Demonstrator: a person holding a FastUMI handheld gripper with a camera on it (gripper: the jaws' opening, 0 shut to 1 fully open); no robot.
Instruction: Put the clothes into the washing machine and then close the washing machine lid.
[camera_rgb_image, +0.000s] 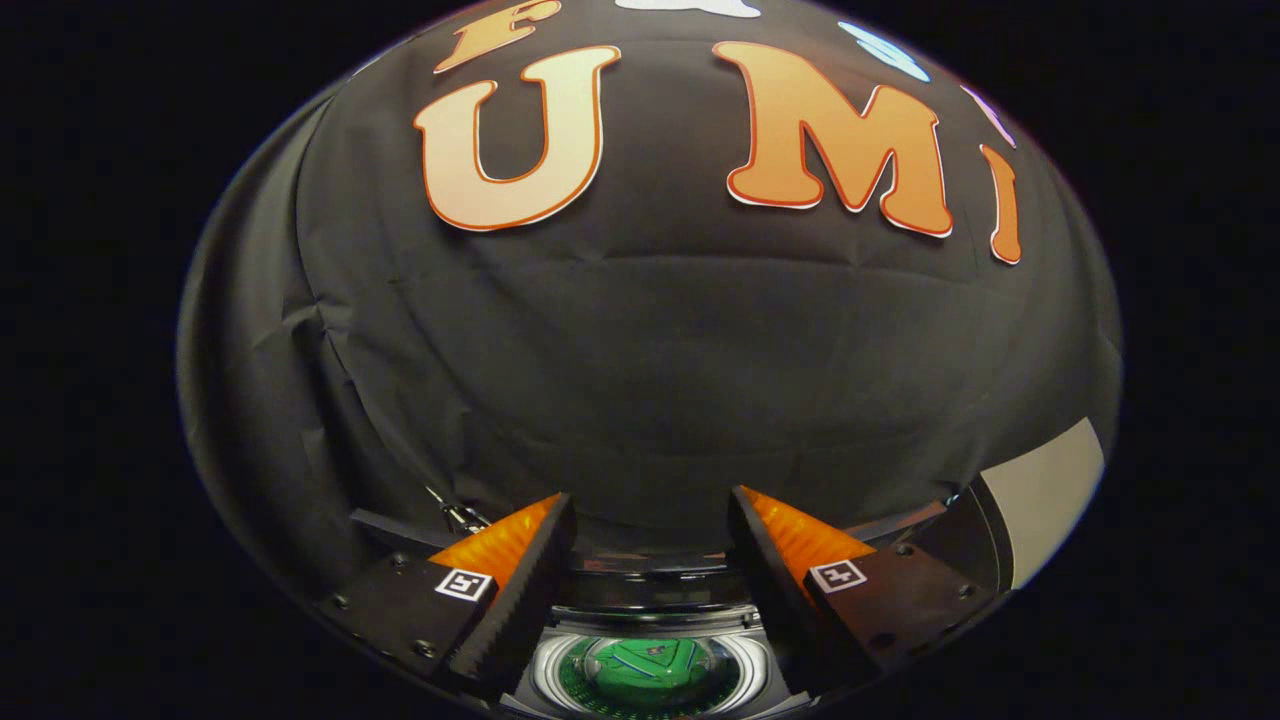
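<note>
Tongs (650, 525) spread, gripping nothing — below them the washing machine (545, 672) holds green clothes (645, 665).

Green garment (648, 668) with thin pale stripes, inside drum. Washing machine (545, 668) opening ringed silvery-white, dark trim above. Booth wall (640, 380) black cloth. Tool (650, 575) fingers spread, nothing between; small black-and-white square markers on them.

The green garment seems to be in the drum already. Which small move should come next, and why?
Probably tilt the tool down toward the washing machine to look for its lid. The green garment already lies inside the drum, seen between the open, empty fingers, while the tool looks mostly at the booth wall.
</note>
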